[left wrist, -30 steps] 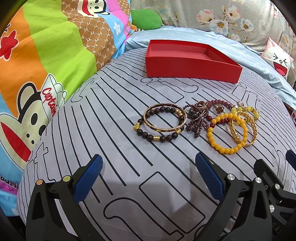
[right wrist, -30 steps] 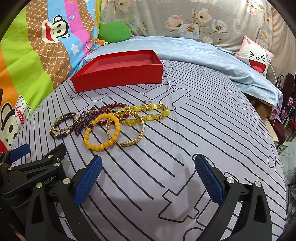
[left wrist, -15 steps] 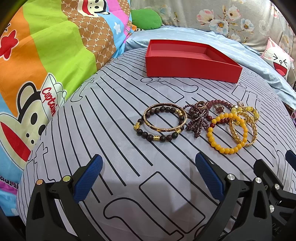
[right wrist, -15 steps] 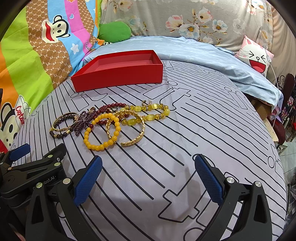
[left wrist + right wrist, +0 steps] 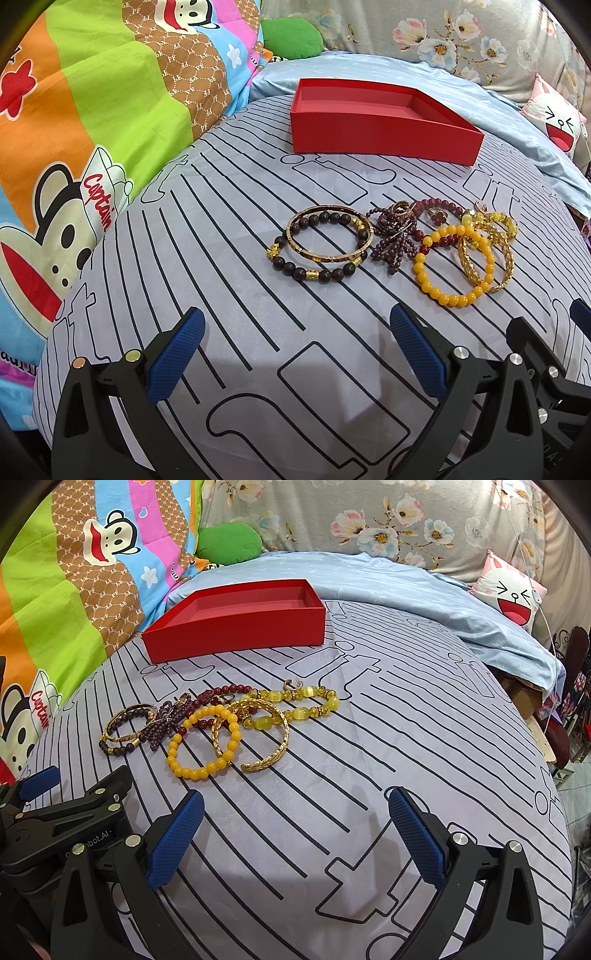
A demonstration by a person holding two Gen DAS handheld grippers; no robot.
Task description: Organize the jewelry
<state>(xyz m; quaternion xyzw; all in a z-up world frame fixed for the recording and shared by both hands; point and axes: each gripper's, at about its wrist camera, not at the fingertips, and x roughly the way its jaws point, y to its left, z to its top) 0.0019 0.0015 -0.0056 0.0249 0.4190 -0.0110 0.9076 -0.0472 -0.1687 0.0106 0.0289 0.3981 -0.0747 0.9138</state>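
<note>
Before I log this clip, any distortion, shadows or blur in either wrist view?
Left wrist view: strong fisheye bends the red box and the cloth's stripes; dark corners; soft shadow beneath the left gripper. Right wrist view: same curvature, shadow beneath the right gripper; bracelets sharp, no glare.

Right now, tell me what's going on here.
A person holds two grippers, the left gripper and the right gripper, both open and empty above a striped grey sheet. A pile of bracelets lies ahead: a dark wooden bead bracelet, an orange-yellow bead bracelet, a gold bangle and others tangled together. The red box behind them looks empty, so sorting has not begun.
</note>
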